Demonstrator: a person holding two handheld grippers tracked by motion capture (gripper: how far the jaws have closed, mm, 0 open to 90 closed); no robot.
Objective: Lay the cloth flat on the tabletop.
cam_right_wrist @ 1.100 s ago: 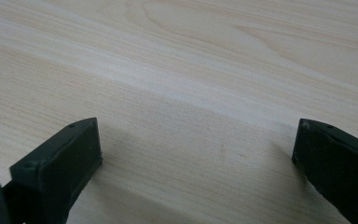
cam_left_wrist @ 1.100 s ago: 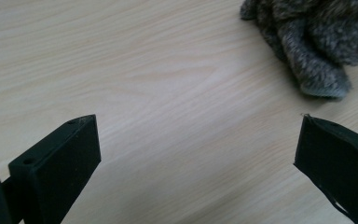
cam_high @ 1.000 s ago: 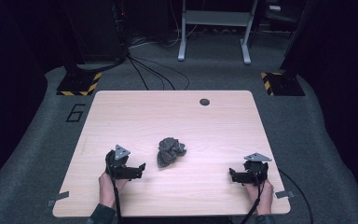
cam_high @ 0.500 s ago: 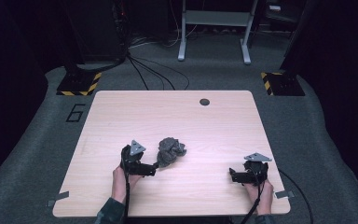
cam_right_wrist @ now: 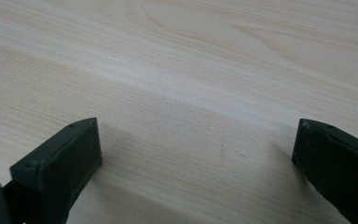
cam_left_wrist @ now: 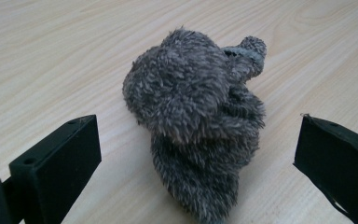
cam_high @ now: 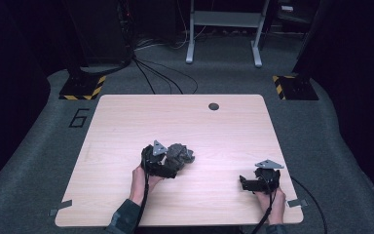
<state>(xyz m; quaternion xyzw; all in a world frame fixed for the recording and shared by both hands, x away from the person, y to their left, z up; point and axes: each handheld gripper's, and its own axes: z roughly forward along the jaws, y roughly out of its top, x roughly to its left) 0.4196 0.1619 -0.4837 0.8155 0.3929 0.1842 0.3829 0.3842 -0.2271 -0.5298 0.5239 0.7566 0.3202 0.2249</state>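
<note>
**Now the left gripper closes in on the fuzzy grey cloth**

Nearest the person, the right gripper [cam_high: 243, 184] sits low on the table's [cam_high: 126, 117] near right, jaws wide apart over bare wood, where it was a second ago. The left gripper [cam_left_wrist: 198, 154] has travelled from the near left to the crumpled fuzzy grey cloth [cam_left_wrist: 196, 121], which lies just left of the table's centre. Its jaws stand open on either side of the bundle, not yet pinching it, so a grasp looks imminent. Farther off, the dark grommet [cam_high: 214, 106] near the far edge is unchanged.
</note>
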